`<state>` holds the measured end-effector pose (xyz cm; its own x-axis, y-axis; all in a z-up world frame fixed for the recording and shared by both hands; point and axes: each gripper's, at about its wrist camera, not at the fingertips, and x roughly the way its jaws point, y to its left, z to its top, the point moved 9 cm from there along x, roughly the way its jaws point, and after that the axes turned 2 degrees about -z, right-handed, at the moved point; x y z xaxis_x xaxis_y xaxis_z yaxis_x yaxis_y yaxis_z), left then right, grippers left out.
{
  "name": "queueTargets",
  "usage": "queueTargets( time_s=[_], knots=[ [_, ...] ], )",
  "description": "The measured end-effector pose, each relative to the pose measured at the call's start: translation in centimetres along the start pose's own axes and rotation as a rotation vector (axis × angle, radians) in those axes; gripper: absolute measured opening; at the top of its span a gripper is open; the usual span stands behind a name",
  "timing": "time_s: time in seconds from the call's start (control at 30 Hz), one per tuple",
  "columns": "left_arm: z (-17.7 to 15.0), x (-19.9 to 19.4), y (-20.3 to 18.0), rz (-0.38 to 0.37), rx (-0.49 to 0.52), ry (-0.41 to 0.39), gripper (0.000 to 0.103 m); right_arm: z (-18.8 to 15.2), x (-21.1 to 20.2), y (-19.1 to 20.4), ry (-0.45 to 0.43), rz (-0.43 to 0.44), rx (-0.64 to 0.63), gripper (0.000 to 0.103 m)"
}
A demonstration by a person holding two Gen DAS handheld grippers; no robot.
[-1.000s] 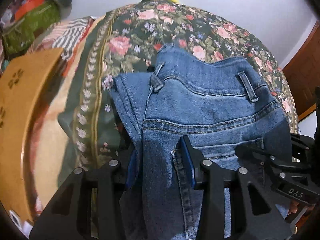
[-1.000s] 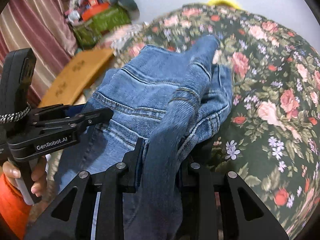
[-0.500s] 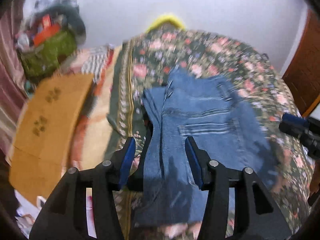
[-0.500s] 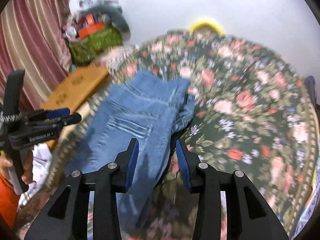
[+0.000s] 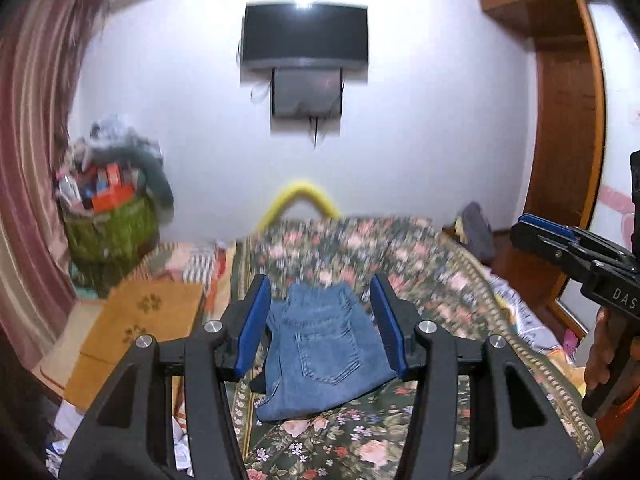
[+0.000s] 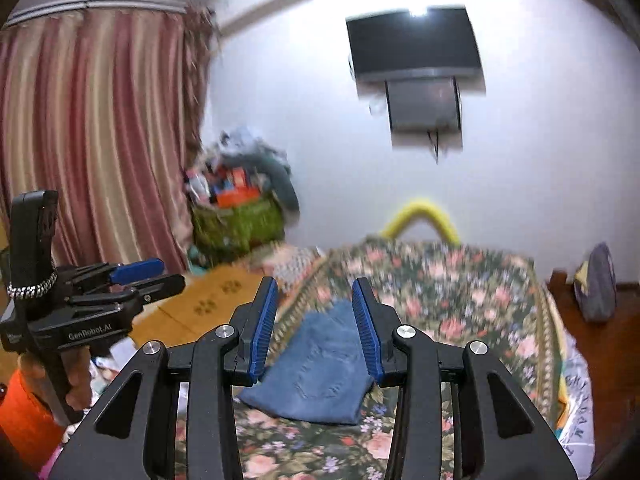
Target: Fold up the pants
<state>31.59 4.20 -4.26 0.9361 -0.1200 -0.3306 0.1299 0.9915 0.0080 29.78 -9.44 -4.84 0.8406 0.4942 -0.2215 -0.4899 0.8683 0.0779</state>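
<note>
A second ago both grippers clamped the jeans (image 5: 320, 352). Since then the left gripper (image 5: 320, 328) and right gripper (image 6: 315, 326) have let go, their jaws standing apart and empty, both lifted back from the bed (image 5: 440, 280).

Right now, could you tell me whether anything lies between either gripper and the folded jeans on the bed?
Nothing visible does. The folded jeans lie alone on the floral bedspread, and the left gripper and right gripper are both open, empty and raised above them.
</note>
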Motion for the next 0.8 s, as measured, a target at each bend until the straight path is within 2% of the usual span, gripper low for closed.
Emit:
queueTargets(
  time_s=[0.1,0.17,0.23,0.3,0.37,0.4,0.47,0.5,0.57,0.8],
  knots=[
    [0.5,-4.2,-1.5,0.010,0.007,-0.071,0.052,0.4,-3.3,1.7,-0.051,0.002,-0.013,0.035],
    [0.5,-6.7,-2.1,0.022,-0.002,-0.113,0.062,0.4,-5.2,2.7,-0.088,-0.022,-0.032,0.035],
    [0.1,-8.6,-2.5,0.025,-0.014,-0.144,0.079,0.2,-6.6,3.4,-0.103,-0.041,-0.040,0.036],
    [-0.3,-10.2,-2.7,0.040,-0.019,-0.165,0.086,-0.2,-7.3,3.6,-0.108,-0.052,-0.033,0.043],
    [-0.6,-11.3,-3.0,0.044,-0.020,-0.169,0.096,-0.5,-7.9,3.7,-0.116,-0.087,-0.032,0.064],
    [-0.8,-11.7,-3.0,0.048,-0.023,-0.174,0.101,-0.6,-7.6,3.3,-0.120,-0.103,-0.033,0.069],
    [-0.9,-12.2,-2.9,0.060,-0.032,-0.183,0.103,-0.6,-7.8,3.3,-0.126,-0.124,-0.036,0.084],
    [-1.0,-12.3,-2.9,0.063,-0.036,-0.185,0.103,-0.5,-7.9,3.2,-0.129,-0.134,-0.030,0.087],
    [-1.1,-12.5,-2.9,0.062,-0.043,-0.182,0.103,-0.3,-8.0,2.9,-0.131,-0.146,-0.018,0.101],
    [-1.4,-12.9,-3.1,0.057,-0.045,-0.178,0.103,-0.3,-8.1,2.6,-0.130,-0.165,-0.012,0.103]
  ],
)
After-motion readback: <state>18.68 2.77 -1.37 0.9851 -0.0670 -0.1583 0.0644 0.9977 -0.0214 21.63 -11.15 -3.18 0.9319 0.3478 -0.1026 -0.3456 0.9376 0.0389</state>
